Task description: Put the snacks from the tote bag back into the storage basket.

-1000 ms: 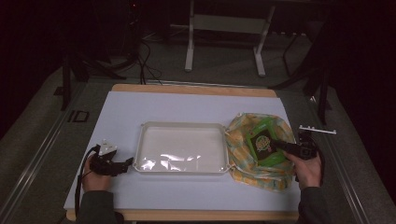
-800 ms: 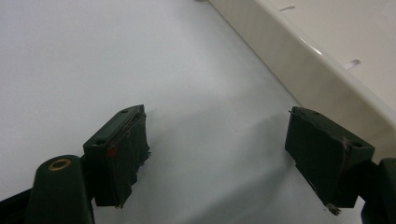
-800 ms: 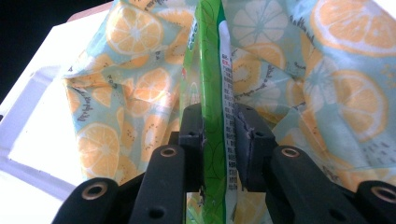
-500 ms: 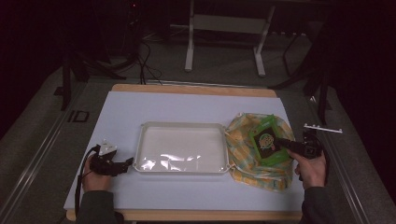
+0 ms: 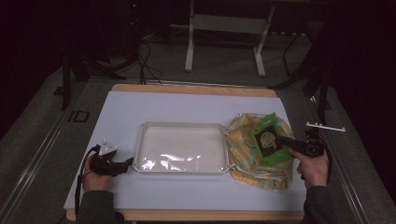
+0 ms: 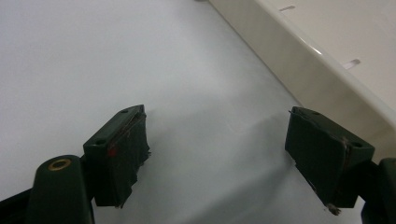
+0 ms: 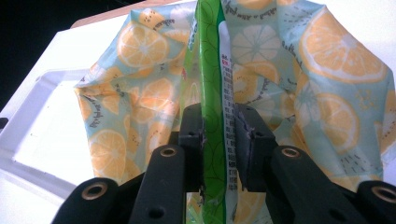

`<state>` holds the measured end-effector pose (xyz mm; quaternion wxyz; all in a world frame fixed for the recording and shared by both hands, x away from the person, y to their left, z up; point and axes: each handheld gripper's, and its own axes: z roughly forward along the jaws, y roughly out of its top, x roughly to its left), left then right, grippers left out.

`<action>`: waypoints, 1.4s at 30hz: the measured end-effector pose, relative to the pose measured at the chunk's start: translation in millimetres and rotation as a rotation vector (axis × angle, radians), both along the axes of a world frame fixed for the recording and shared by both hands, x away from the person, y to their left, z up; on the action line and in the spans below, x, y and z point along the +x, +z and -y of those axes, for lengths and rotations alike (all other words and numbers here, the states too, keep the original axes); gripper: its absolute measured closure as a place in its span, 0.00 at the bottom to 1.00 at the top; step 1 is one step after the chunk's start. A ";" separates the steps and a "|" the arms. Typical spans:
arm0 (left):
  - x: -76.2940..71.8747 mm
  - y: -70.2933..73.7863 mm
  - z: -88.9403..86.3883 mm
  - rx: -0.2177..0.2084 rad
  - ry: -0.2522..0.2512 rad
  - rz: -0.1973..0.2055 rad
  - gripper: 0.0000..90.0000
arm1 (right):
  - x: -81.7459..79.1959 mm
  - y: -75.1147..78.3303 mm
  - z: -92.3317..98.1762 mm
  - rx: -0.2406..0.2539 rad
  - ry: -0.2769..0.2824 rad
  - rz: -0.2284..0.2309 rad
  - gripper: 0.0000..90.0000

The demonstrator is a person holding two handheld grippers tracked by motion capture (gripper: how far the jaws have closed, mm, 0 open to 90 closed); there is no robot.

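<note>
Right gripper view: my right fingers (image 7: 219, 140) pinch the green packet (image 7: 212, 84) on edge above the lemon-print cloth (image 7: 327, 60), likely to lift it clear toward the tray (image 5: 182, 148). My left fingers (image 6: 233, 154) rest wide apart, holding nothing, on the desk (image 5: 154, 107) just beside that tray.

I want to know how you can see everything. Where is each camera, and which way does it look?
High view: above the table, looking forward and down; both hands, left gripper, right gripper.
Left gripper view: along its open fingers at the table.
Right gripper view: along fingers shut on the green packet.
All three share the white tray.
</note>
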<state>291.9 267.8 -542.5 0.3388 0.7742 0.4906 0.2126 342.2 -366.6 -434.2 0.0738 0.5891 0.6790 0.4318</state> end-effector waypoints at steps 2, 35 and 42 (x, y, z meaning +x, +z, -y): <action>0.0 0.0 0.0 0.000 0.000 0.000 0.24 | 0.1 0.8 -0.2 -0.002 0.001 0.000 0.82; -0.1 0.0 0.2 0.002 0.000 0.000 0.24 | 1.6 28.5 -8.8 -0.042 0.044 0.042 0.82; 0.0 -0.1 0.3 0.003 -0.003 -0.002 0.24 | 4.0 32.6 -8.8 -0.041 0.053 0.041 0.82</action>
